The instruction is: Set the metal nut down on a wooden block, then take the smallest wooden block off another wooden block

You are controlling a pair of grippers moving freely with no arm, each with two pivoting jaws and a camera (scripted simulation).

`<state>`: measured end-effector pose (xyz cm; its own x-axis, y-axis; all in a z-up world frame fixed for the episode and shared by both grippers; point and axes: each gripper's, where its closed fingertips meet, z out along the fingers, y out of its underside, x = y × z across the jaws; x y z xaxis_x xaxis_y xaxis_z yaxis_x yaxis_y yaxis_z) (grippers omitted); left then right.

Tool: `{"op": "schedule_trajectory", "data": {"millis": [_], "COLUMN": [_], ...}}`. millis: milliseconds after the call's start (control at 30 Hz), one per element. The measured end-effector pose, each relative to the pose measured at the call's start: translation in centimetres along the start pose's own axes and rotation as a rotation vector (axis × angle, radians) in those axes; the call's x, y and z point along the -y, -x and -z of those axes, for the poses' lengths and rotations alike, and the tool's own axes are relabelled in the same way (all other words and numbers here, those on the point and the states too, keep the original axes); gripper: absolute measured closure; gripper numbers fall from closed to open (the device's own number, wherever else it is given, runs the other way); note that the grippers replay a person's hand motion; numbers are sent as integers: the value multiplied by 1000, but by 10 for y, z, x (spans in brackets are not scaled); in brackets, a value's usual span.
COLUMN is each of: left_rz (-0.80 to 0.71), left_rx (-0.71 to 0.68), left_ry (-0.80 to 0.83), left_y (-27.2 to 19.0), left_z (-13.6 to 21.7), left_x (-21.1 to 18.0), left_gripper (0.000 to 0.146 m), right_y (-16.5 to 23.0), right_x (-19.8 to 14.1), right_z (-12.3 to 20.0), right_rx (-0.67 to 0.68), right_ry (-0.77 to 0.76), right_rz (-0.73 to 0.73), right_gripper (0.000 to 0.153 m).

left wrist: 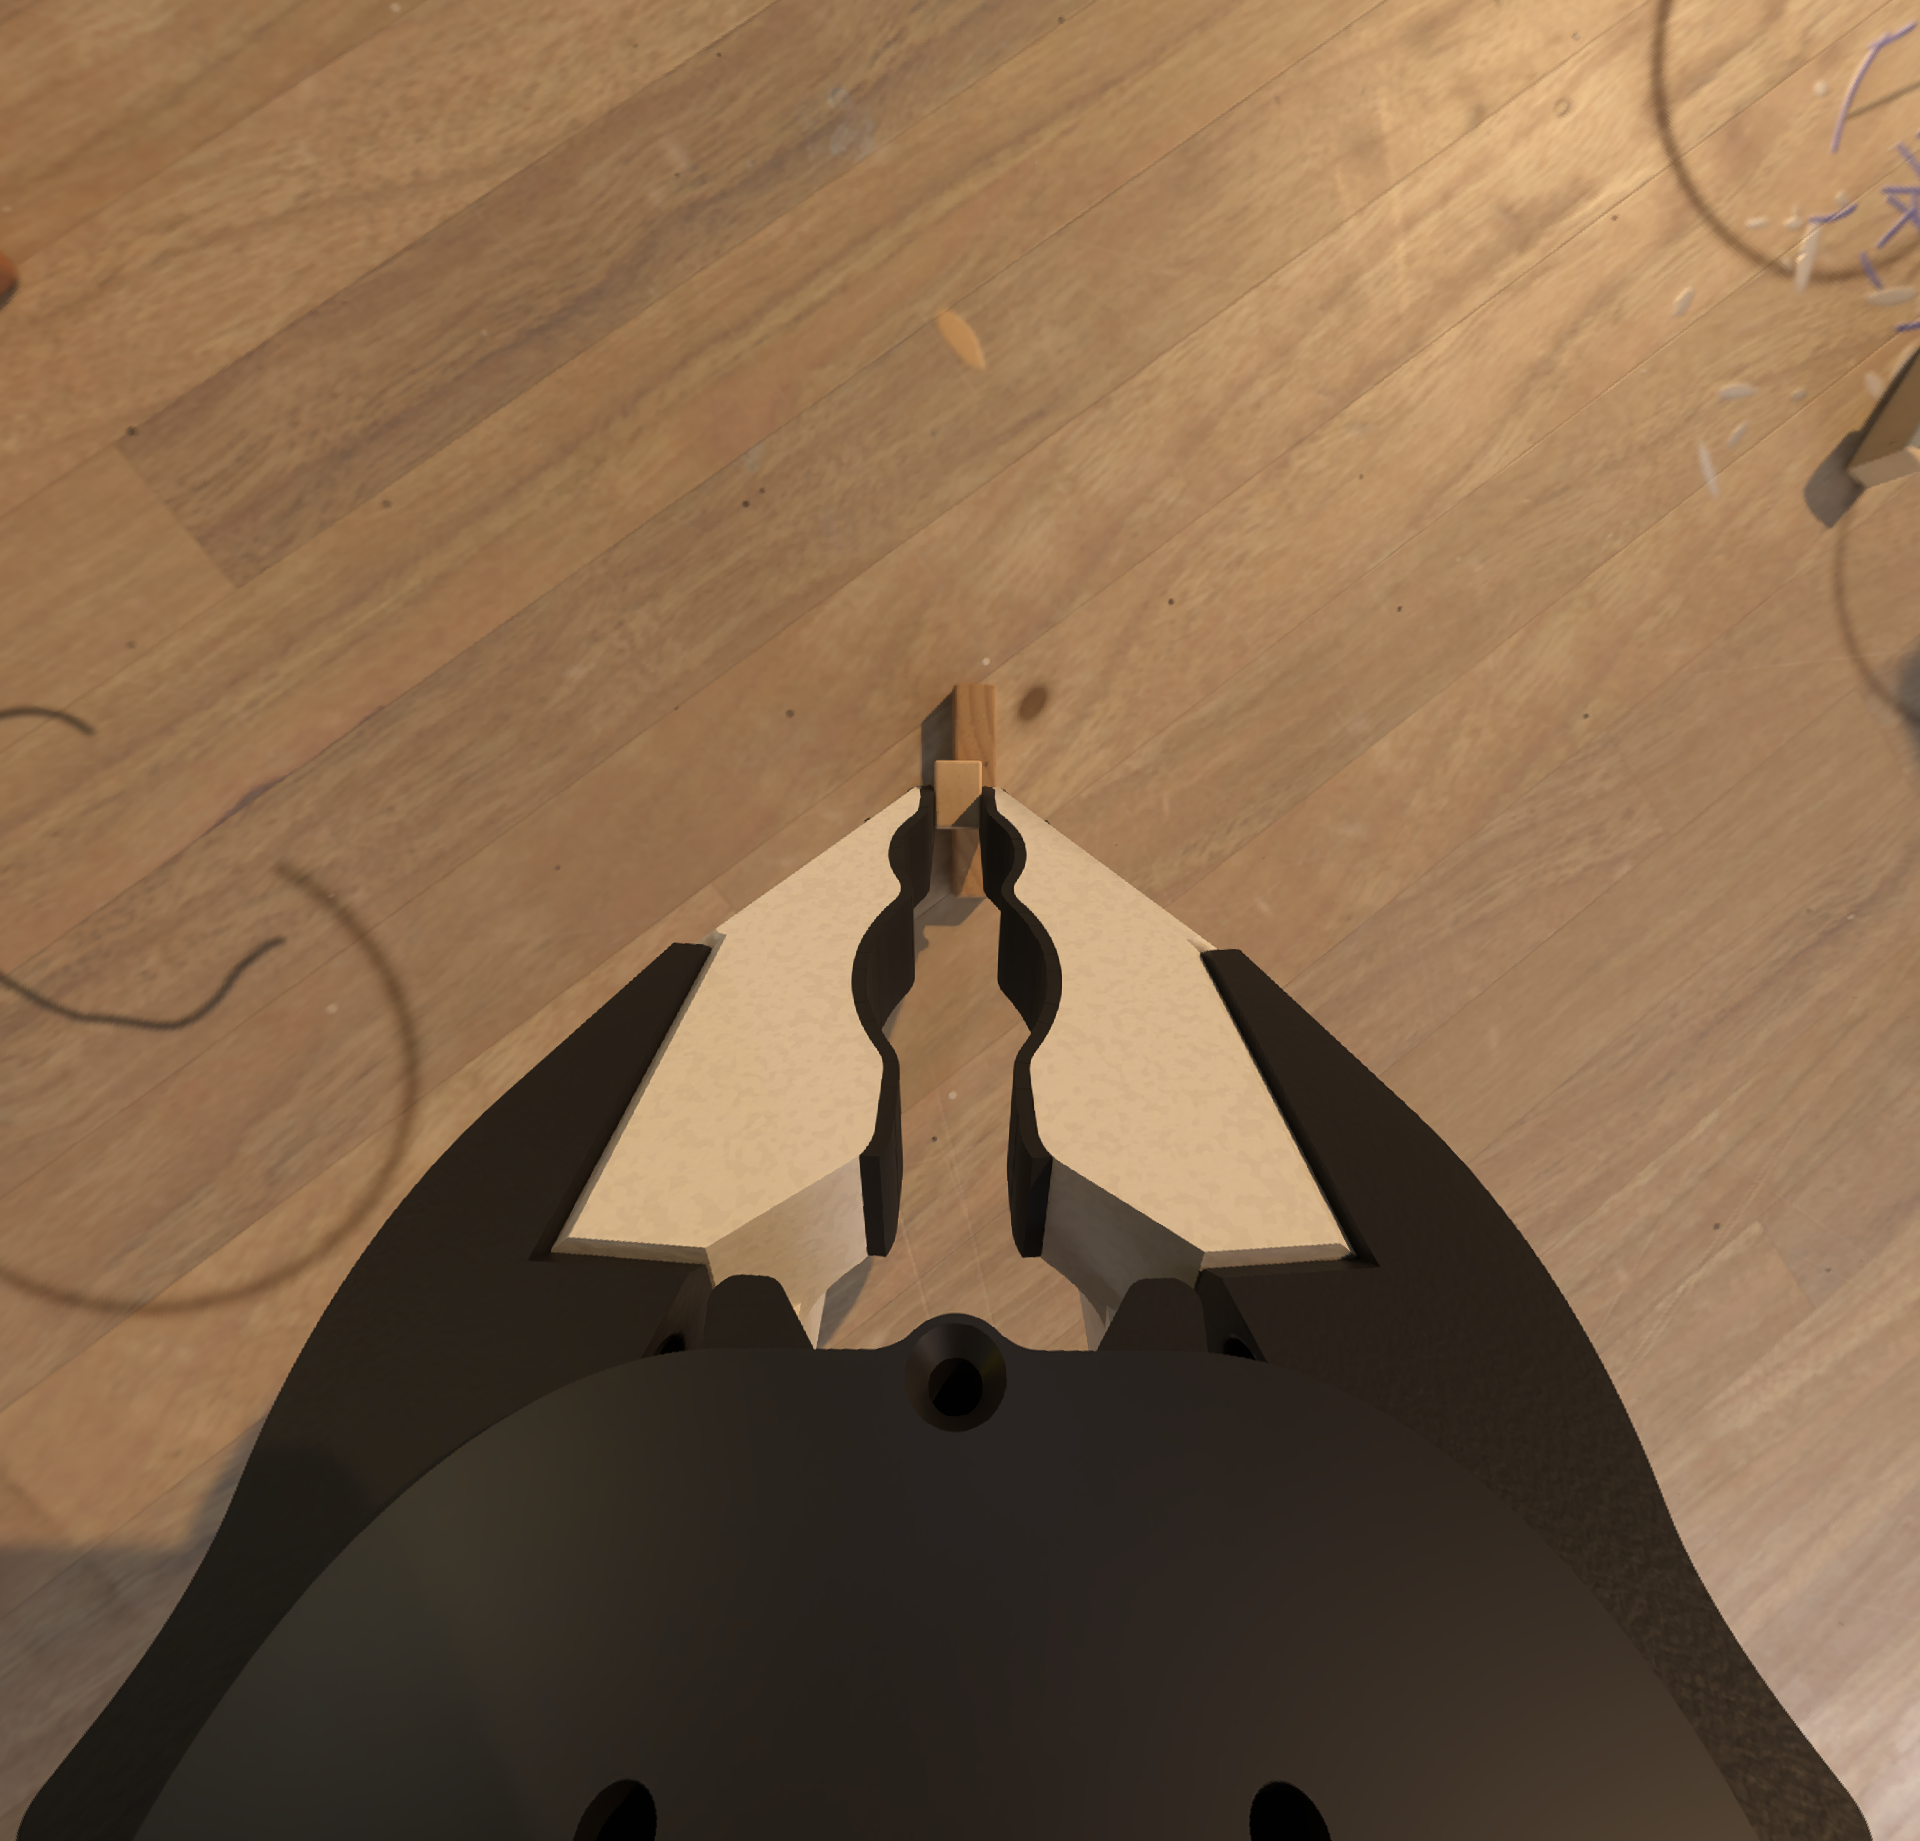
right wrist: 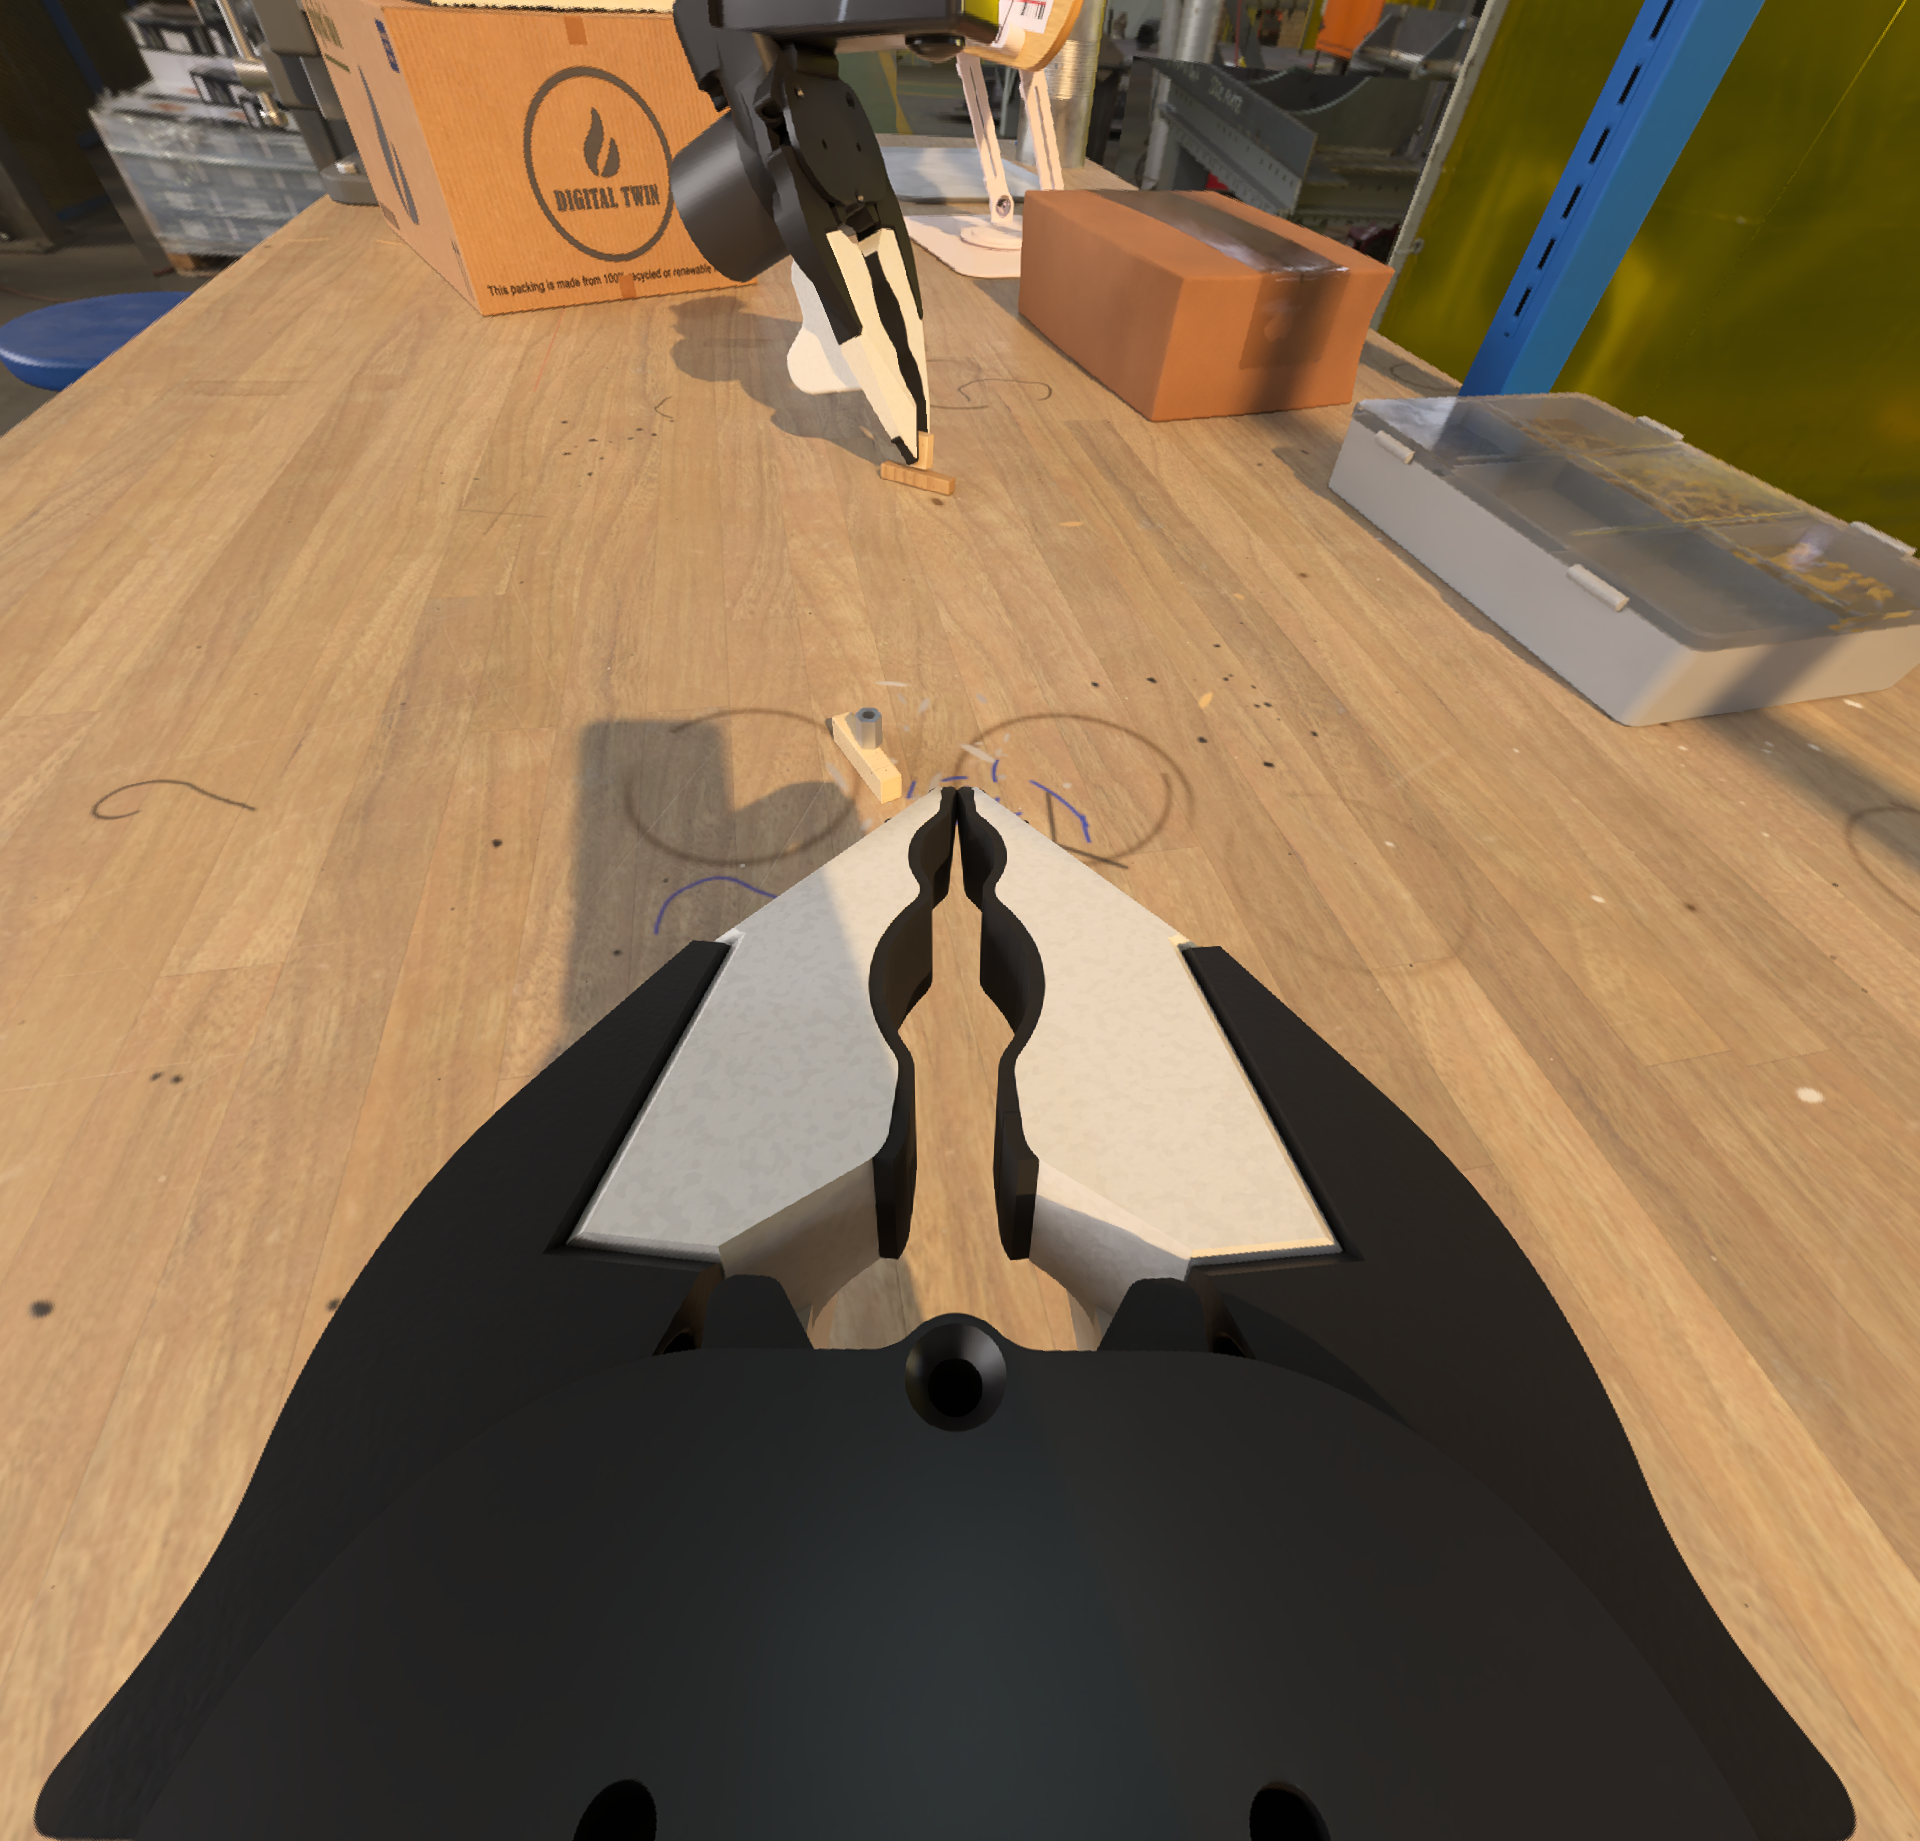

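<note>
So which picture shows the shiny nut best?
The right wrist view: the nut stands on a block, in plain sight ahead of the right tool. The left wrist view does not show it.

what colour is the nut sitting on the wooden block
Grey, a dull metallic shade. The metal nut shows best in the right wrist view, standing on the pale wooden block.
</note>
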<state>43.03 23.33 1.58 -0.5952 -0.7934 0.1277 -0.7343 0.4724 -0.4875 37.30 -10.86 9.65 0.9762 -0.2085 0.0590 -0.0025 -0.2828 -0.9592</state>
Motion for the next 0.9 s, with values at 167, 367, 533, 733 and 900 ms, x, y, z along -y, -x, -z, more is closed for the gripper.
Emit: {"op": "schedule_trajectory", "data": {"millis": [167, 367, 533, 733, 900], "left_rz": [5, -91, -373, -646, -677], "left_rx": [36, 86, -4, -8, -72], "left_ry": [-46, -256, -449, -545, -446], "left_y": [6, -17, -113, -192, -219], "left_z": [18, 89, 118, 92, 57], "left_x": [3, 52, 112, 135, 126], "left_gripper": [138, 138, 138, 138, 138], "right_y": [1, 5, 5, 5, 6], "right_x": [4, 8, 9, 15, 15], "right_z": [2, 2, 4, 12, 16], "right_rx": [-6, -7, -19, -36, -42], "right_ry": [-11, -15, -11, -36, -36], "right_rz": [15, 33, 47, 65, 70], "right_gripper": [153, 153, 153, 153, 153]}}
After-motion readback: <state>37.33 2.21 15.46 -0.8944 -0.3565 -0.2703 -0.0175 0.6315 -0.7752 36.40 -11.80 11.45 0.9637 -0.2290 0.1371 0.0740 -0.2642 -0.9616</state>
